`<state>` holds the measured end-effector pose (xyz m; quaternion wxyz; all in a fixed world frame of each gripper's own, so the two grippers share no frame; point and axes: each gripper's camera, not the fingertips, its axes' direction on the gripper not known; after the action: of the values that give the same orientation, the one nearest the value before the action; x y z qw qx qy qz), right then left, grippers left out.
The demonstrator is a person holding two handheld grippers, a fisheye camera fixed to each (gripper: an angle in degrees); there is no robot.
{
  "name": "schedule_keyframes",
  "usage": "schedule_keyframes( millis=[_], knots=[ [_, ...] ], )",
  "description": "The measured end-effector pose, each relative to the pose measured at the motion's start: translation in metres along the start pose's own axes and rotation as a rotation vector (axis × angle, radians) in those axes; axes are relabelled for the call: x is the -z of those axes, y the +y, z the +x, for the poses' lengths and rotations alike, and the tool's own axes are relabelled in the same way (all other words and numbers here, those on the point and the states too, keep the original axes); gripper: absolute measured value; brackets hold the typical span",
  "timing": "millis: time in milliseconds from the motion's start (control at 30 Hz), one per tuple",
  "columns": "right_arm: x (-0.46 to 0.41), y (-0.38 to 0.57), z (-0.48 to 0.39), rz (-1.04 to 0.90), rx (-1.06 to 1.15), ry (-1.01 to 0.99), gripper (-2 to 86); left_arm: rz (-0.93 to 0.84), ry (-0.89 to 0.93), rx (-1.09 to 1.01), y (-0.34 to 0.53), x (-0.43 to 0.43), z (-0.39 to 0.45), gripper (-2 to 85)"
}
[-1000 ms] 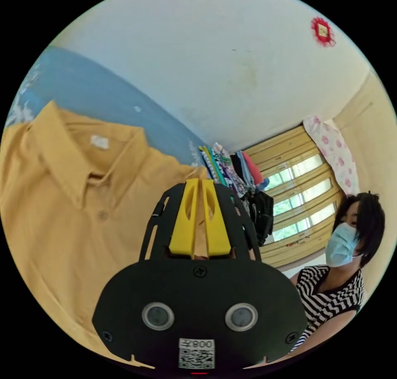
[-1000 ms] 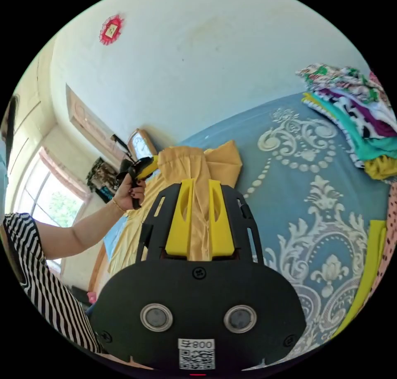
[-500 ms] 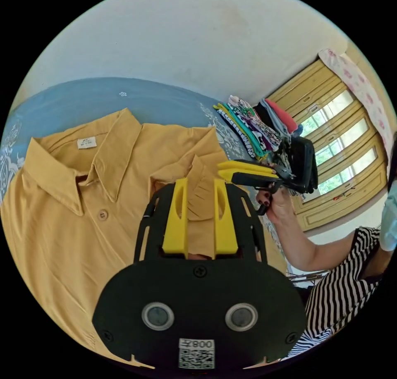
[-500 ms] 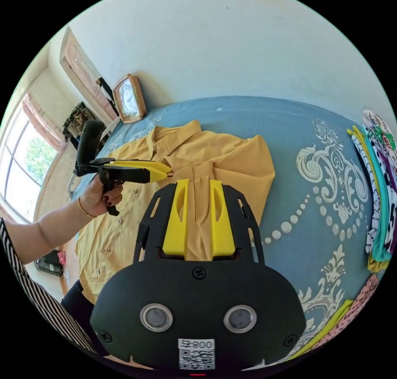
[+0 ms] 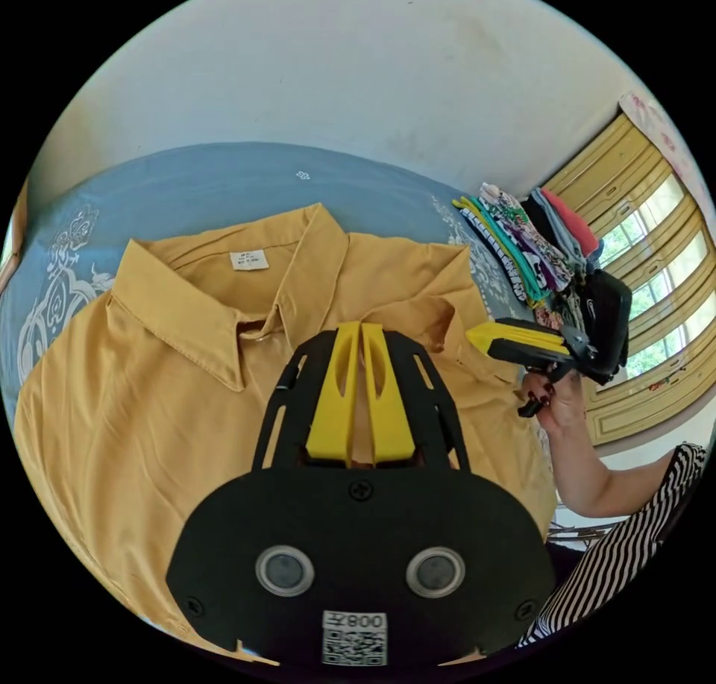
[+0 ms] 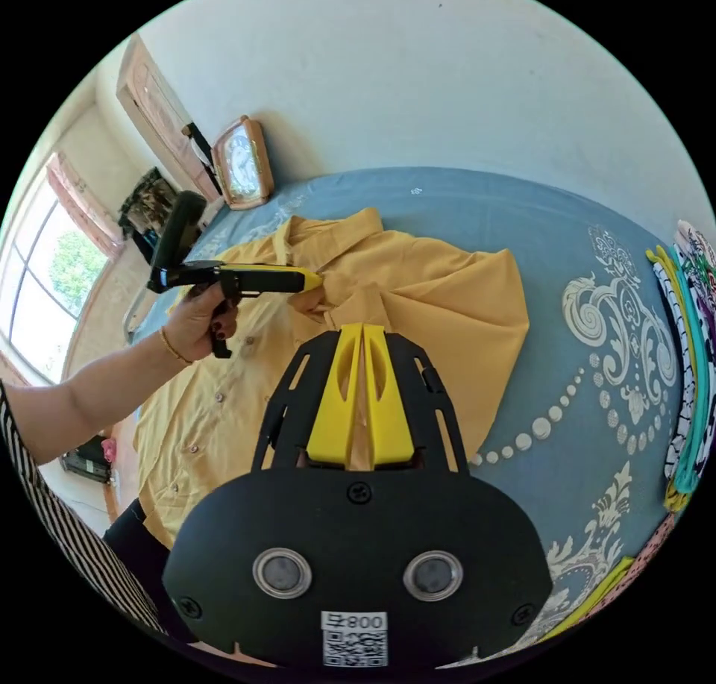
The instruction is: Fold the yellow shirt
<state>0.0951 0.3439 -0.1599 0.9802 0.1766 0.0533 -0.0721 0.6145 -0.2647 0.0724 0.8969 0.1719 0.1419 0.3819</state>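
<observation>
Now I am keeping both my left gripper (image 5: 362, 326) and right gripper (image 6: 362, 327) pressed together, empty, over the yellow shirt (image 5: 149, 386) lying on the blue bedspread (image 6: 597, 386).

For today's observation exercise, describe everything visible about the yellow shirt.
The yellow shirt is mustard, of soft woven-looking cloth, with a pointed collar, a white neck label and a buttoned front. It lies front up and wrinkled on the blue patterned bedcover, one side bunched inward. The left tongs touch the bunched cloth.
</observation>
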Motion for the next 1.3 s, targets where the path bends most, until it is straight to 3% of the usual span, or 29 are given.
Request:
schedule_keyframes(
  millis=[200,433,667,800,933,1233,1300],
  knots=[
    [-0.022,0.023,-0.029,-0.13,0.191,-0.238,1.2,0.05,0.07,0.024,0.021,0.025,-0.026,4.9],
    [-0.039,0.033,0.006,-0.122,0.031,-0.317,2.3,0.033,0.172,0.086,0.043,0.038,-0.057,9.4],
    [-0.021,0.027,0.036,0.012,-0.053,-0.243,0.9,0.14,0.268,0.138,0.055,0.053,-0.076,10.5],
    [-0.003,0.01,0.071,0.082,-0.113,-0.071,0.3,-0.028,0.142,0.059,0.05,0.03,-0.059,9.1],
    [0.003,-0.033,0.114,0.111,-0.125,0.068,0.2,-0.048,0.022,0.036,0.049,0.027,-0.052,6.4],
    [-0.048,-0.096,0.195,-0.094,-0.261,0.171,0.1,-0.041,-0.001,0.047,0.068,0.035,-0.054,2.6],
    [-0.048,-0.096,0.206,-0.084,-0.288,0.112,0.1,-0.045,-0.012,0.04,0.072,0.037,-0.053,2.5]
  ],
)
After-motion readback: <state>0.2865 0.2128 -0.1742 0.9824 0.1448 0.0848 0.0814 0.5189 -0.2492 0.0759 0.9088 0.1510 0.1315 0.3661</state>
